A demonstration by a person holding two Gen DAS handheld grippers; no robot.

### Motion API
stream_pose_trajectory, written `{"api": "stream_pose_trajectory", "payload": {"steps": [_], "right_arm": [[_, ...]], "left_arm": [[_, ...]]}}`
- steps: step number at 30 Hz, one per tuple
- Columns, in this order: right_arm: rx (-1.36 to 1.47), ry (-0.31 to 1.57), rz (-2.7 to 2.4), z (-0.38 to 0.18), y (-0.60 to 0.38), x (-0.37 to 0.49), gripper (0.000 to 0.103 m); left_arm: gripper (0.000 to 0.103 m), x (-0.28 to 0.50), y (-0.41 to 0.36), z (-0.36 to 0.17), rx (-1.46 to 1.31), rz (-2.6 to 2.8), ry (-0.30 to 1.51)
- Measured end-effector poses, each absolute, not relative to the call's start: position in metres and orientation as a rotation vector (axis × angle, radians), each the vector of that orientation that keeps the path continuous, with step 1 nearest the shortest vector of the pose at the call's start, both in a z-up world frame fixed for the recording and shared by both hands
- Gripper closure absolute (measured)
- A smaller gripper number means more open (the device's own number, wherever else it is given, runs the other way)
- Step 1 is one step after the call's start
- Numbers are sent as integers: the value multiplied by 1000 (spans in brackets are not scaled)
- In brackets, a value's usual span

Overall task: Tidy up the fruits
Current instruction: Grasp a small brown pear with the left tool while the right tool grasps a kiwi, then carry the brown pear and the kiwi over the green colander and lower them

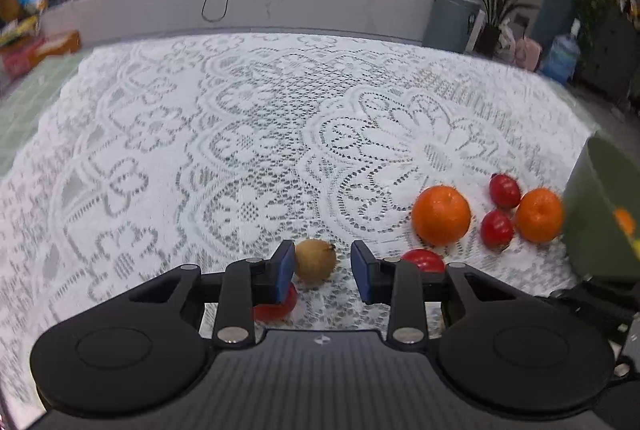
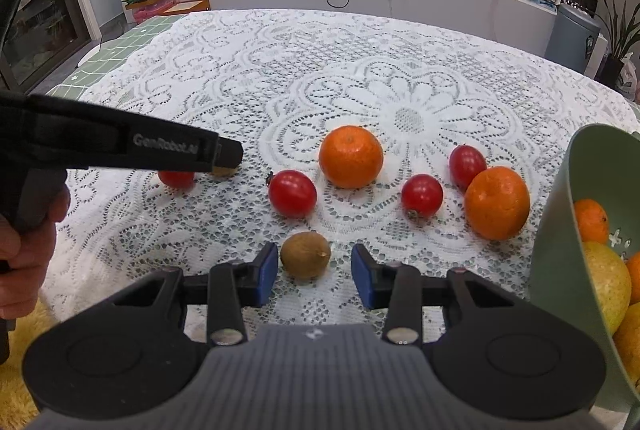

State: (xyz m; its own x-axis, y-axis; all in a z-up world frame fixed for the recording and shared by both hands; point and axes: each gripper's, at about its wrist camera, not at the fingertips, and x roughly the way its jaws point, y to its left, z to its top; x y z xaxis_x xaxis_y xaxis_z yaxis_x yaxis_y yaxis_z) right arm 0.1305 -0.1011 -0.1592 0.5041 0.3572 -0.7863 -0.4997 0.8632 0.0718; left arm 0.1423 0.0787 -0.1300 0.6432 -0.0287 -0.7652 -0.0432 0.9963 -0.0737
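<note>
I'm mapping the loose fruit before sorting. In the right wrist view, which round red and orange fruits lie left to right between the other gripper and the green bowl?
Red fruit → large orange → second red fruit → third red fruit → second orange.

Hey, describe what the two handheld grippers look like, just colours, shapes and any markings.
Both grippers, left and right, look alike: black plastic bodies with two round side discs, a ribbed grey centre panel with a small white logo, silver pivot pins, and black linkages ending in blue-padded jaws. Seen from the right wrist view, the left gripper's long black body carries grey "GenRobot.AI" lettering. No cables or sleeves show.
</note>
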Motion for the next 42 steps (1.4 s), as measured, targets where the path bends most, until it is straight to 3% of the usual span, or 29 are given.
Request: {"api": "stream_pose_trajectory", "payload": {"steps": [12,23,42], "right_arm": [[-179,920,533,-165,-98,133,75],[-181,913,534,-163,-101,131,78],[-188,790,579,-116,-126,102,78]], "left_arm": [[71,151,56,-141,142,21,895],[73,147,60,-133,96,4,876],[73,113,49,-63,-105,-109,796]]}}
